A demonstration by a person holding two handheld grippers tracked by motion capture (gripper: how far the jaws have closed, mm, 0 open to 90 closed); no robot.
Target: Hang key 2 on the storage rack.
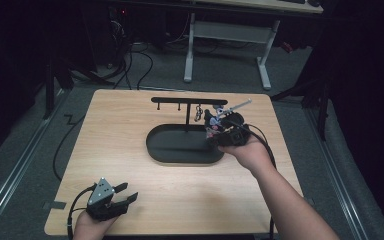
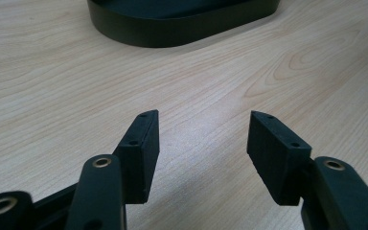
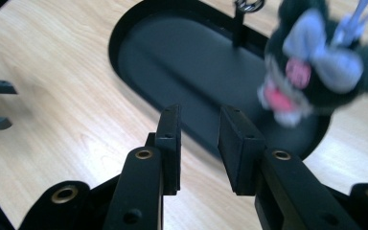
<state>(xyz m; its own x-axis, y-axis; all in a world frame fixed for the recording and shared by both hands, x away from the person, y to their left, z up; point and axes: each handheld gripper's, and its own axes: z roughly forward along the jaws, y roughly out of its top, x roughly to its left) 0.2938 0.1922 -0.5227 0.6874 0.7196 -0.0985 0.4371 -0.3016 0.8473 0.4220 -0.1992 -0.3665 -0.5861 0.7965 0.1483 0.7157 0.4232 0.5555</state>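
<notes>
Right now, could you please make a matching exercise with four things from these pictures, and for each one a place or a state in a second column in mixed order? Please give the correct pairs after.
Column one:
1. left gripper
2. right gripper
3. black oval tray
4. plush toy

Column two:
A. hangs over the right end of the tray
B. lies in the middle of the wooden table
C. rests near the front left corner, jaws wide apart, nothing between them
D. jaws a little apart, nothing between them, over the tray's edge

Pairs: 1-C, 2-D, 3-B, 4-A
</notes>
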